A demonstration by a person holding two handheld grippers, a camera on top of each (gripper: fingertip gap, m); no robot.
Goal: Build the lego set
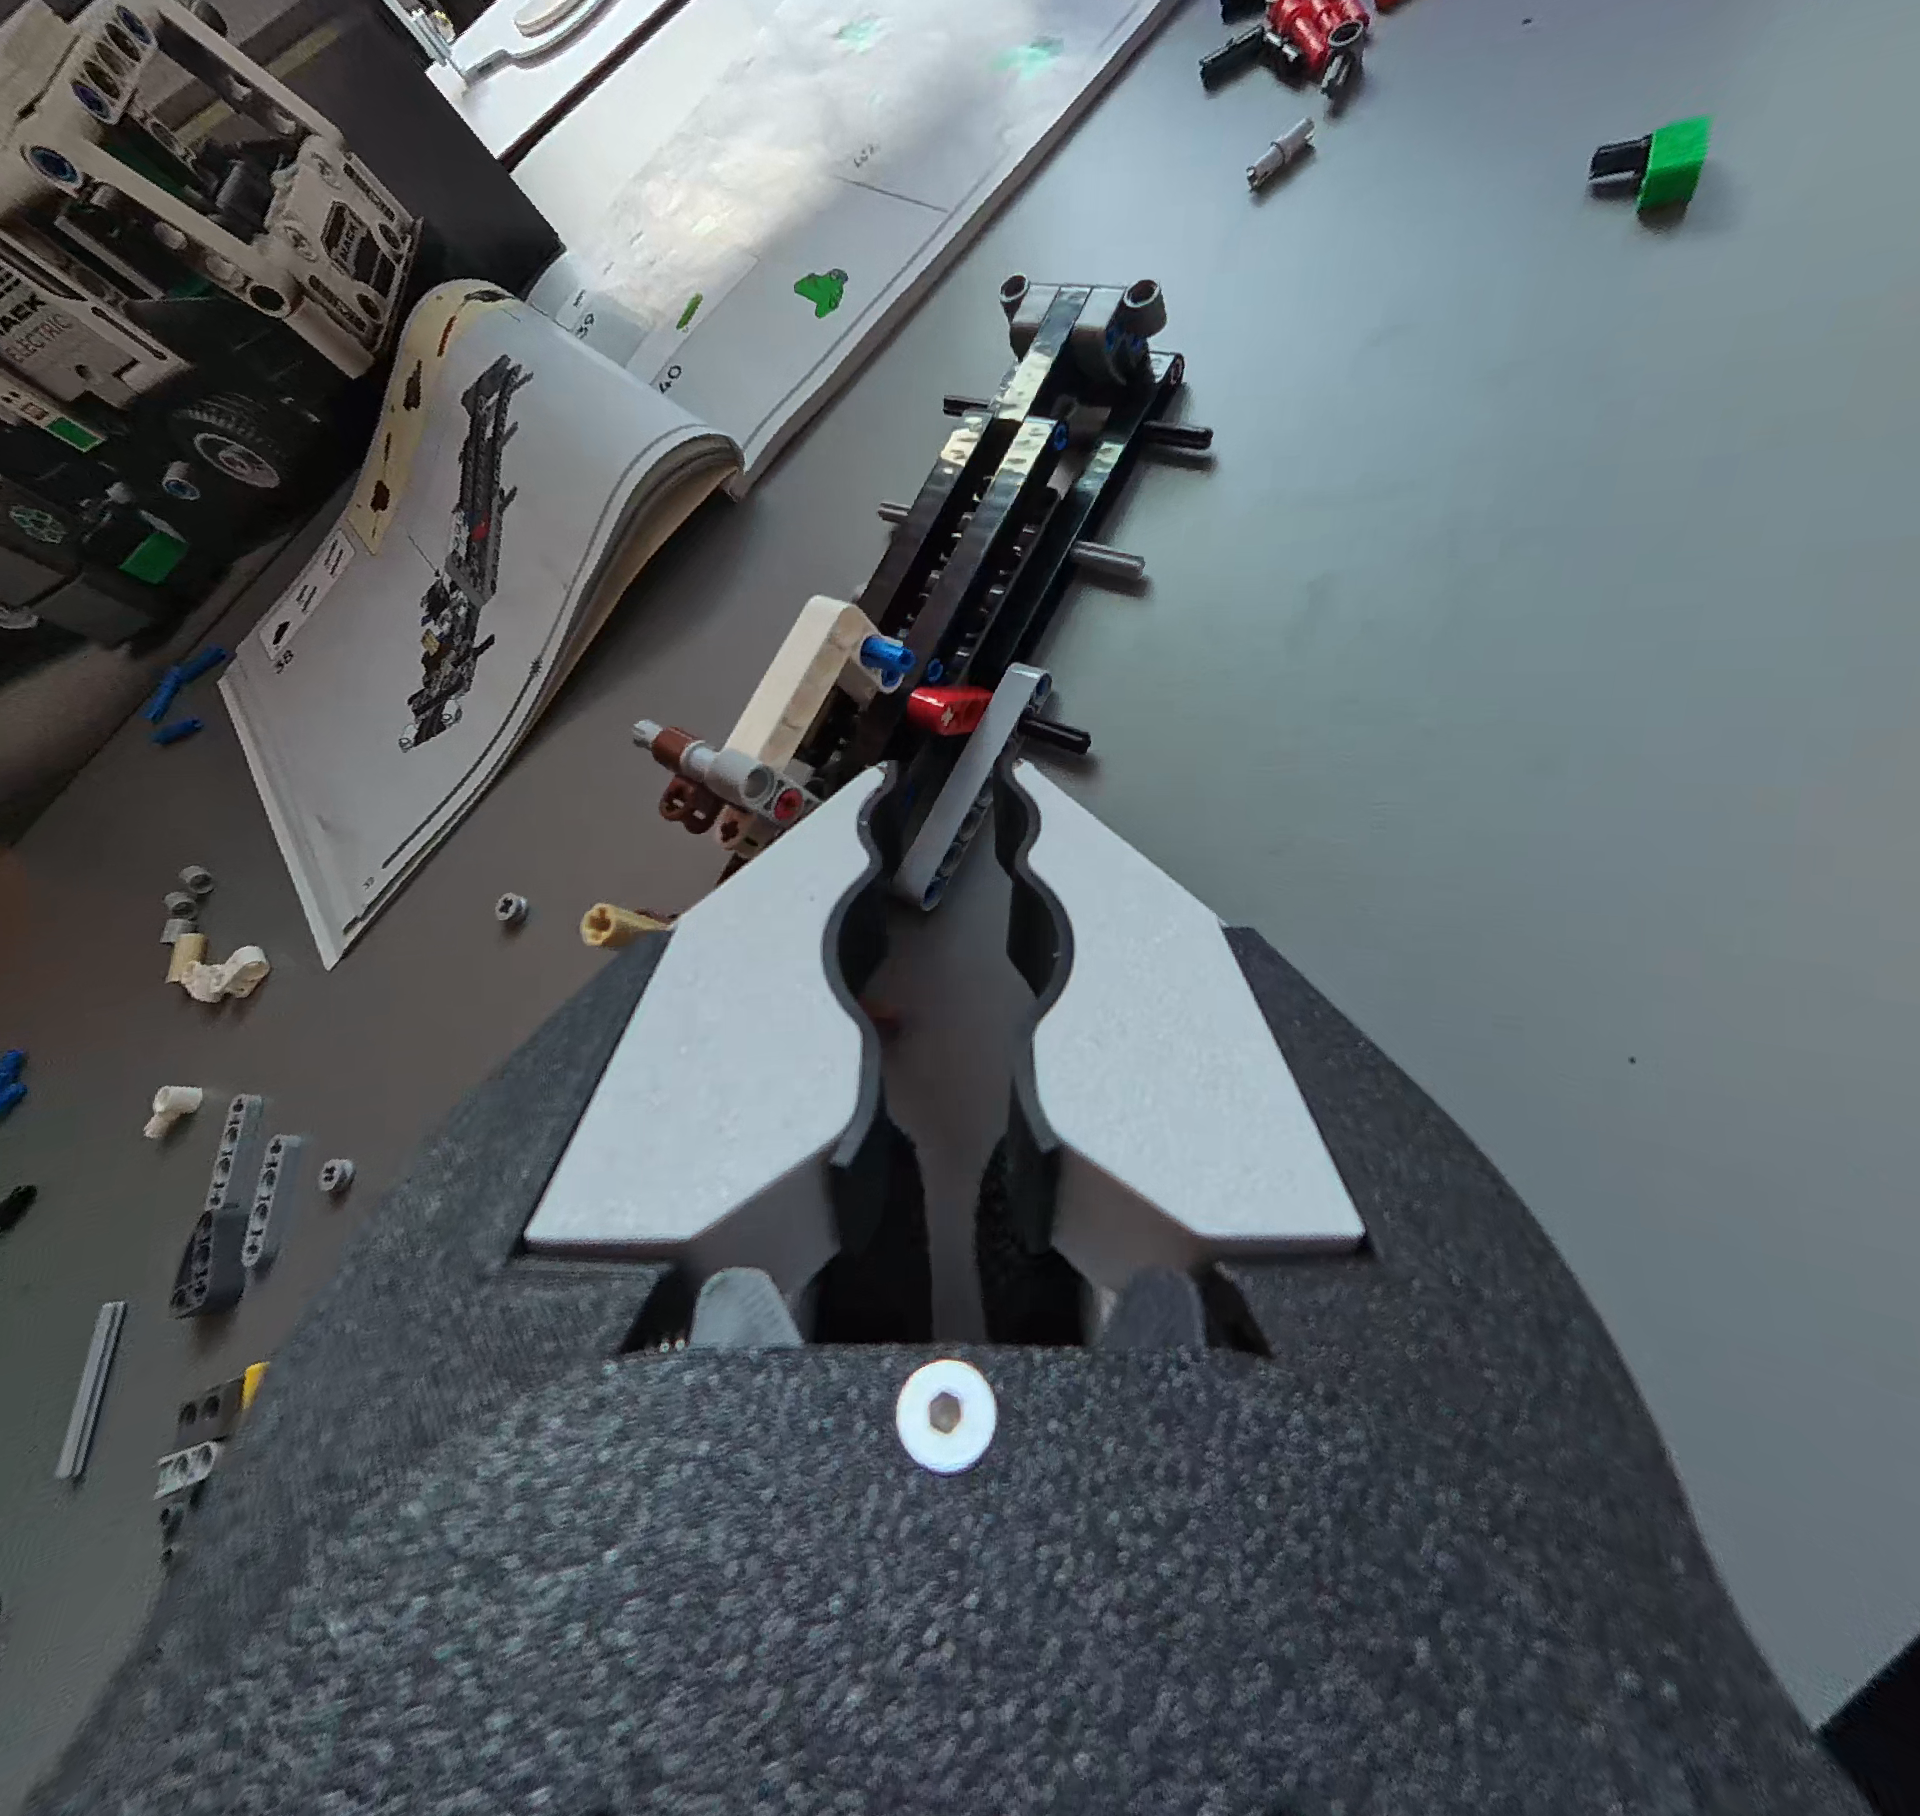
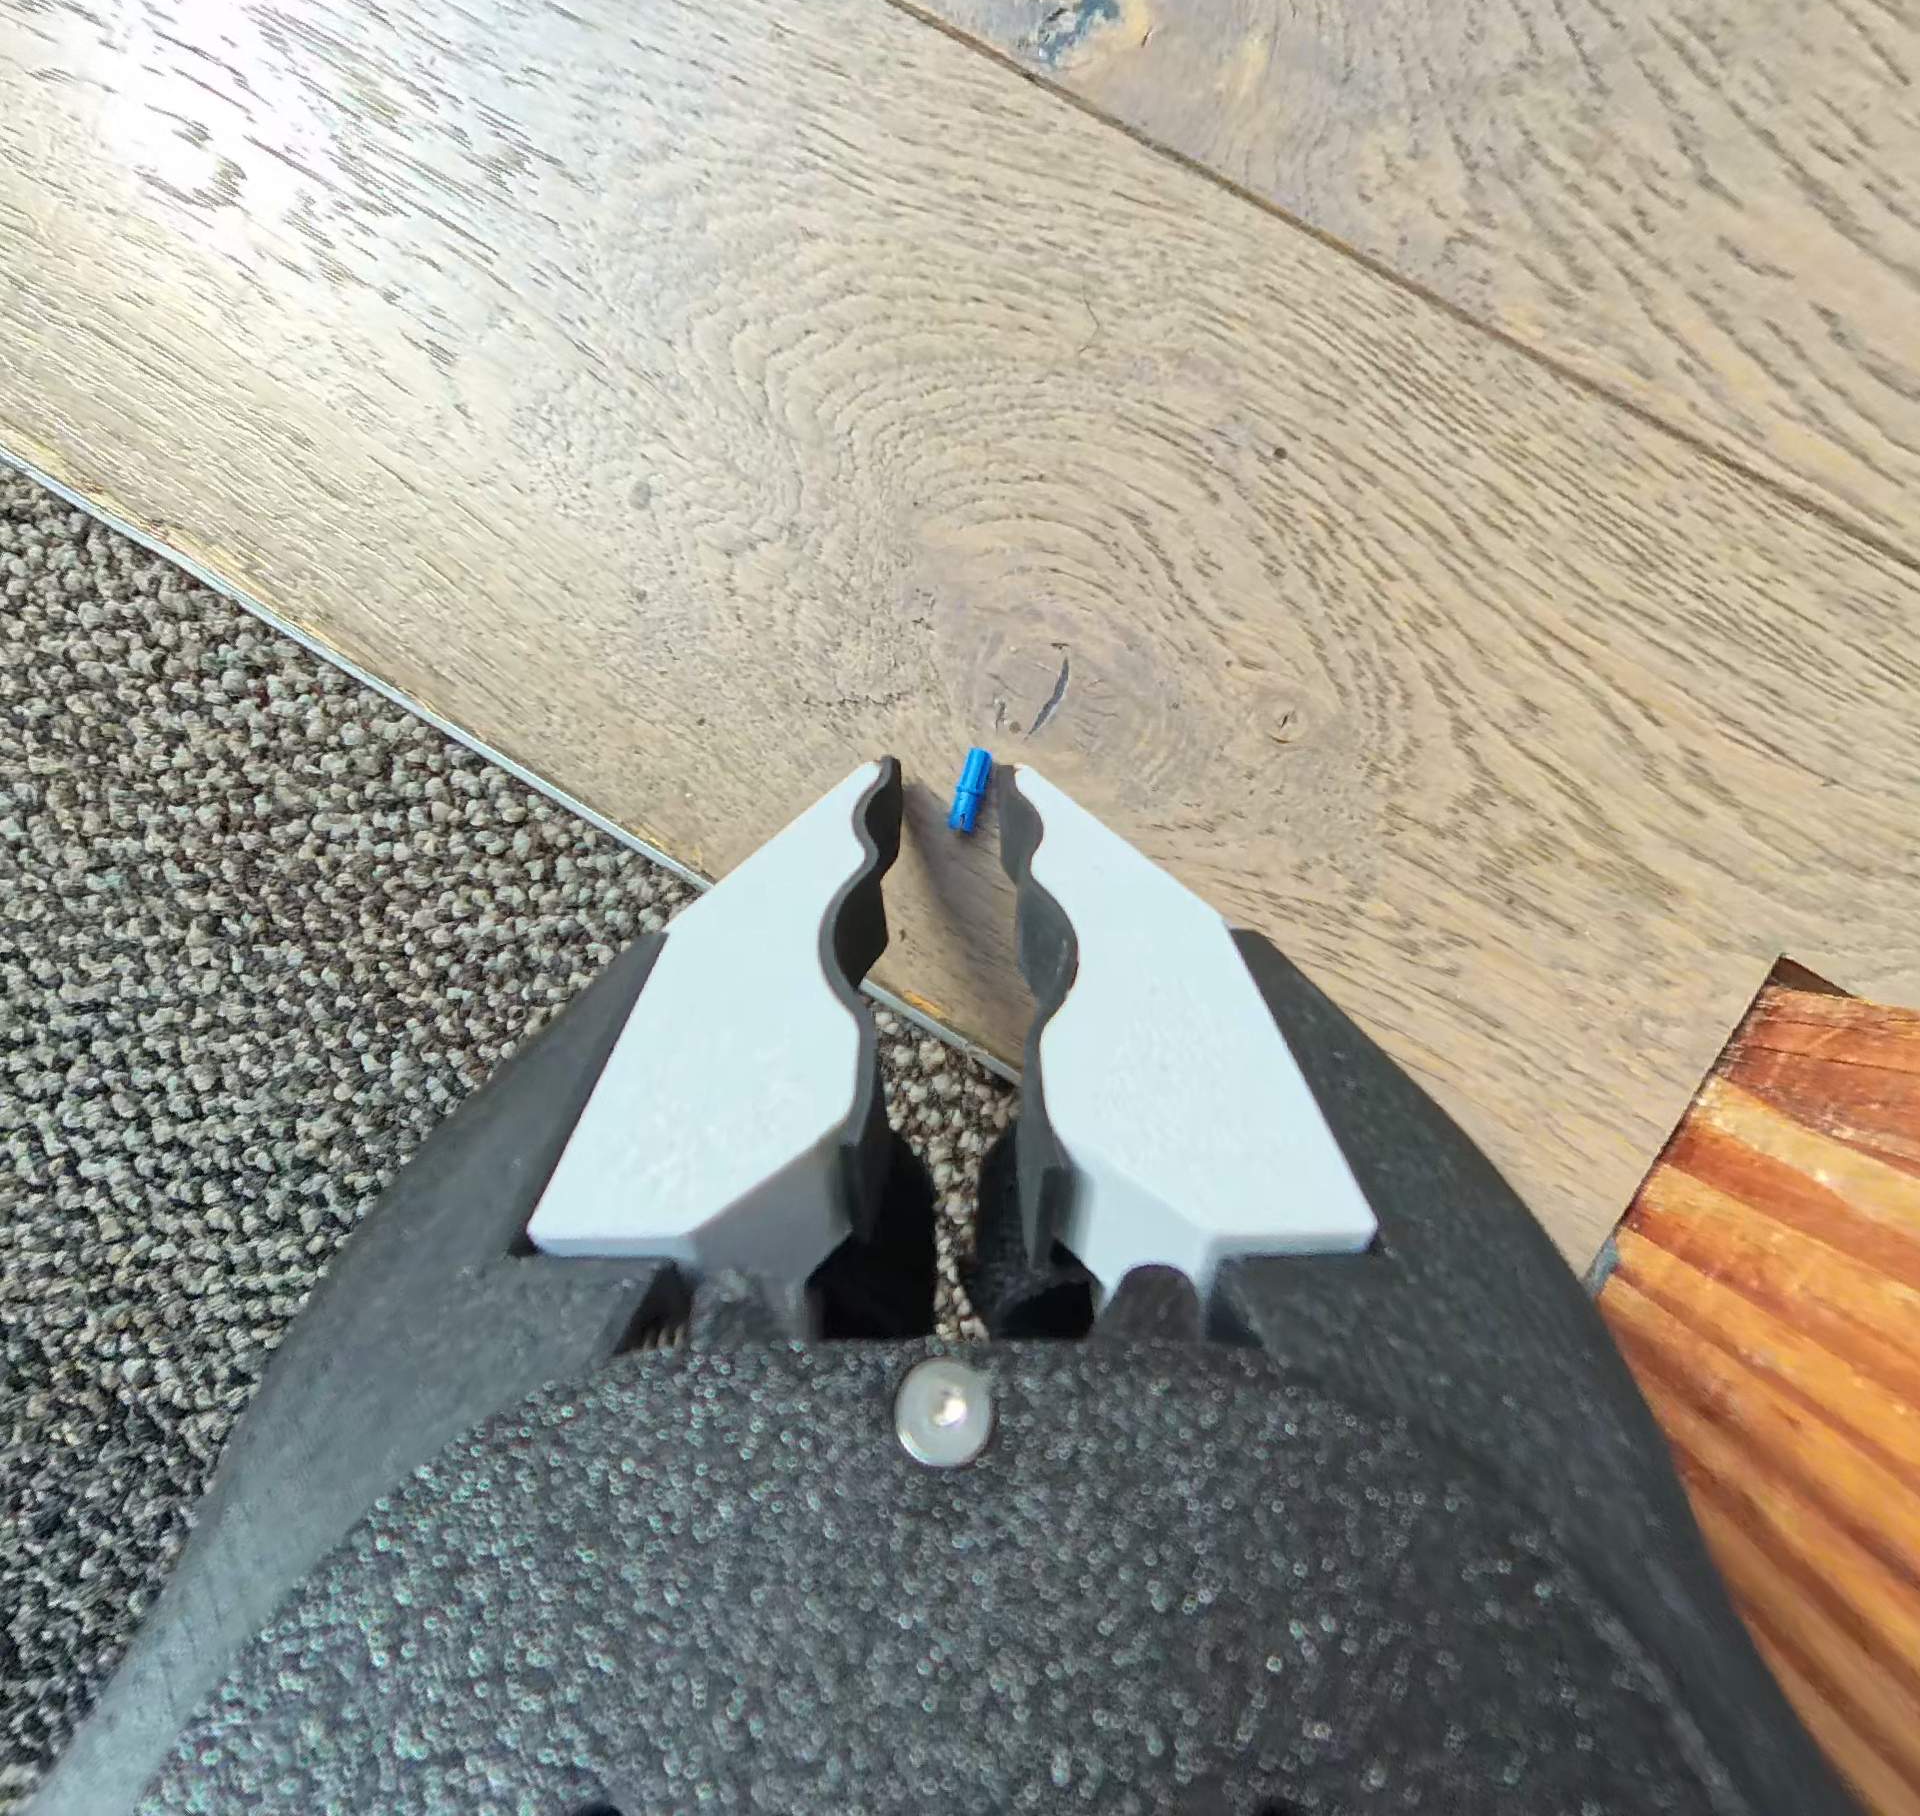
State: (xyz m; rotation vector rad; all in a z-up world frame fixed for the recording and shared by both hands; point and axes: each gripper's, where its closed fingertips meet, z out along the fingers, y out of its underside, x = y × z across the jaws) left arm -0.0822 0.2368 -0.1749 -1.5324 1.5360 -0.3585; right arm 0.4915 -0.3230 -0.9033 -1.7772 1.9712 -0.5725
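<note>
Left hand-held gripper (image 1: 948, 790) clamping grey beam (image 1: 971, 790), right hand-held gripper (image 2: 954, 792) parted over blue pin (image 2: 968, 790)

Lettering is printed on the truck photo on the box (image 1: 156, 312), far left. Manual (image 1: 468, 571), open, left of centre: page and step numbers in the corners. Far page (image 1: 831, 156): small step numbers. Not quoting any. Right wrist view: nothing readable
</note>
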